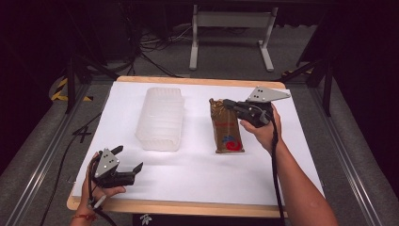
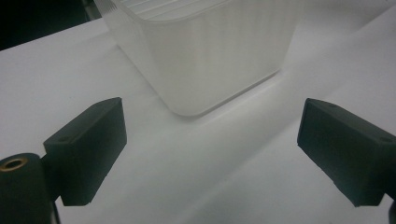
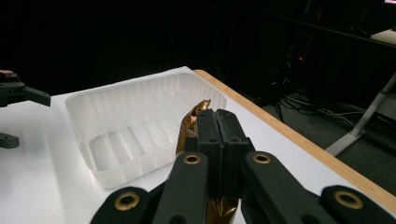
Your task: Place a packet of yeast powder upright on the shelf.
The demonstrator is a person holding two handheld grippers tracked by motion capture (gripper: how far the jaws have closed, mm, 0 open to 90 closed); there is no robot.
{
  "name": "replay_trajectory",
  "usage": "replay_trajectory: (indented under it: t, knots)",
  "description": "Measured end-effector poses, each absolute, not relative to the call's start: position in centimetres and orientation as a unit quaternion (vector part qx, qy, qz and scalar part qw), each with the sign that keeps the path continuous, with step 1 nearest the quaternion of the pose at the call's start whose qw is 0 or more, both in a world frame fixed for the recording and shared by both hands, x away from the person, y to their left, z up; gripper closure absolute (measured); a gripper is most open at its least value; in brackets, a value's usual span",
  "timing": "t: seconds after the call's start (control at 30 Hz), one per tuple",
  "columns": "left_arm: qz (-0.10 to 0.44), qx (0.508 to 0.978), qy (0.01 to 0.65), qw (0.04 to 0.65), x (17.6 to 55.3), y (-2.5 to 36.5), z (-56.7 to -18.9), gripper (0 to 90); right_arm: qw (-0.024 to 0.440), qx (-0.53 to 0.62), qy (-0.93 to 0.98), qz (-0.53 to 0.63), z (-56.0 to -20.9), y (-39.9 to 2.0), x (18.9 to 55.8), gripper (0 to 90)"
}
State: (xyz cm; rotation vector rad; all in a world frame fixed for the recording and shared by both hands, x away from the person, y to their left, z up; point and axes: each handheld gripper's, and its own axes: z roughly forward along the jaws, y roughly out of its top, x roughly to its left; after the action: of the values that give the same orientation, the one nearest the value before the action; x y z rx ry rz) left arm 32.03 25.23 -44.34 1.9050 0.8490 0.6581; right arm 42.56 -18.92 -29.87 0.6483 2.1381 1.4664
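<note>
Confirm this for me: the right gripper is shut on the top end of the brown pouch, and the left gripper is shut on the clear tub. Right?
Not quite. The left gripper is open with nothing between its jaws, short of the clear tub, as the left gripper view shows. The right gripper is shut on the brown pouch.

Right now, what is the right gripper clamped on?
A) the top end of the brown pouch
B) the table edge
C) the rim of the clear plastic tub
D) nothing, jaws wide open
A: in the right gripper view the right gripper has its jaws pressed together on the crinkled top of the brown pouch, while the clear plastic tub sits apart, untouched.
</note>
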Motion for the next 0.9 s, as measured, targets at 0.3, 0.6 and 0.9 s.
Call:
replay_trajectory:
  t: [0.3,0.6,0.9]
  knots:
    - [0.262,0.774,0.346,0.461,32.0,25.2,-44.4,8.6,0.234,0.222,0.78,0.536,-29.2,-17.4,43.2,89.4]
    - [0.258,0.774,0.345,0.463,31.9,25.2,-44.3,8.4,0.227,0.214,0.778,0.545,-28.7,-15.7,43.6,89.5]
    - [0.259,0.774,0.346,0.464,32.0,25.1,-44.3,8.1,0.224,0.204,0.773,0.557,-27.4,-14.4,44.1,89.4]
